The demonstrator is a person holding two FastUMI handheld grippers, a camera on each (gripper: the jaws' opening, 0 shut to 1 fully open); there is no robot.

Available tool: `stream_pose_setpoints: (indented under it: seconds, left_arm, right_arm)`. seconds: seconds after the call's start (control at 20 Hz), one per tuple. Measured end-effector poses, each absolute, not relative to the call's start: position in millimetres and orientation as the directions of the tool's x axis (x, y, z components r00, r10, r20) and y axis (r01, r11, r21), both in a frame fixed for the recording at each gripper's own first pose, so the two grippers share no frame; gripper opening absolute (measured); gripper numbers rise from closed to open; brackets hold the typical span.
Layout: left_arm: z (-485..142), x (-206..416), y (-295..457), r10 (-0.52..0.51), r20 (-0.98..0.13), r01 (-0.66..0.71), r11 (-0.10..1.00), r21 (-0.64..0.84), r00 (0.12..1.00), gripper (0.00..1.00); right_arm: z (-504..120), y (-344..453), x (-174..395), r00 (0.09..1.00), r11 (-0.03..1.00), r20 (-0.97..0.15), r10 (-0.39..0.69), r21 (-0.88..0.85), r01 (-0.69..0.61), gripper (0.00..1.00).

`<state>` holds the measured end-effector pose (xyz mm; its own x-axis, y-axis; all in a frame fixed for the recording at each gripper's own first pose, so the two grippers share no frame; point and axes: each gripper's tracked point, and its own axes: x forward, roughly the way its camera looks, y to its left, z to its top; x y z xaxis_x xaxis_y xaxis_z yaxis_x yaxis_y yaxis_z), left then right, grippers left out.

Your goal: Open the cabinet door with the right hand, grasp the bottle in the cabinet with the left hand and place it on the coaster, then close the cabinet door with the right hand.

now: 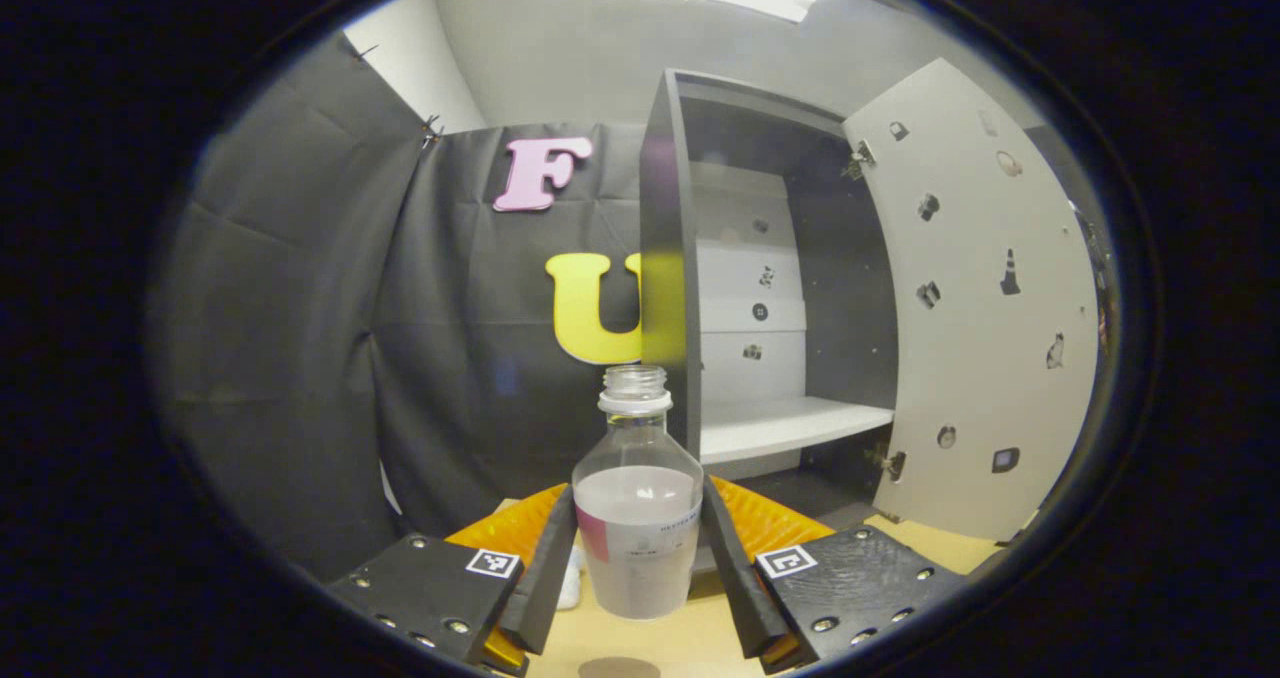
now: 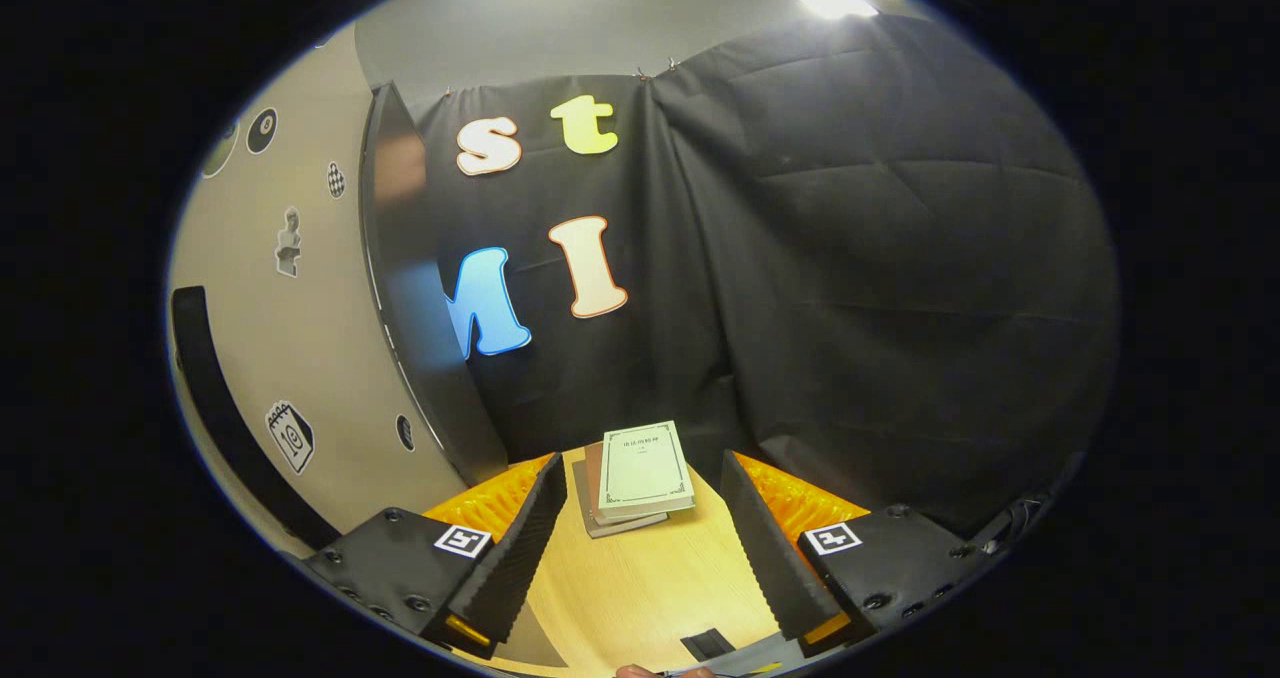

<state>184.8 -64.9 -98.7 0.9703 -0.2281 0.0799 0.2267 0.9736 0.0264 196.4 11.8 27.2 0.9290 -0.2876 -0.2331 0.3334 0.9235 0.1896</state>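
Left gripper (image 1: 640,568) was clamped on the bottle (image 1: 637,538), both fingers pressing its sides near mid-body; bottle upright, uncapped, partly filled with a pale liquid, and held clear of the cabinet, above the near part of the wooden table (image 1: 940,548). Judged step in hand: carrying the bottle to the coaster. A dark round edge at the very bottom of the left gripper view, just below the bottle, is probably the coaster (image 1: 618,668), though too little of it was visible to be sure. If so, the next move calls for a straight lowering with the bottle kept level, since the open neck could spill, then releasing only once the base sits flat. Beyond the bottle, on the far right, the cabinet (image 1: 665,258) stood with its door (image 1: 985,308) swung wide open to the right; the white shelf (image 1: 790,426) inside looked bare. Right gripper (image 2: 635,548) had its fingers apart, holding nothing, hovering over the table with the door's outer face and dark handle (image 2: 215,398) close on its left. A stack of books (image 2: 640,478) lay ahead of it, far on the table against the cloth wall. The books sat well apart from the door, so nothing appeared to block the closing swing.
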Motion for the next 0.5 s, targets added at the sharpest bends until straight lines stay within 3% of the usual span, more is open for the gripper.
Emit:
stream_pose_setpoints:
  seconds: [0.25,0.3,0.4,0.5]
  left_arm:
    - [-179,186,-39,-0.184,0.019,0.185,0.983,-0.019,0.983,0.71]
    - [-194,187,-37,-0.184,0.008,0.185,0.982,-0.026,0.983,0.71]
    - [-228,192,-37,-0.185,-0.021,0.184,0.982,-0.035,0.982,0.71]
    - [-257,196,-34,-0.176,-0.042,0.175,0.984,-0.021,0.983,0.71]
  right_arm:
    - [22,25,177,0.919,0.912,-0.252,-0.304,0.201,0.357,0.98]
    - [20,26,176,0.916,0.912,-0.255,-0.309,0.196,0.361,0.92]
    - [16,27,171,0.907,0.909,-0.272,-0.321,0.182,0.376,0.92]
    - [12,31,165,0.9,0.908,-0.291,-0.324,0.17,0.382,0.98]
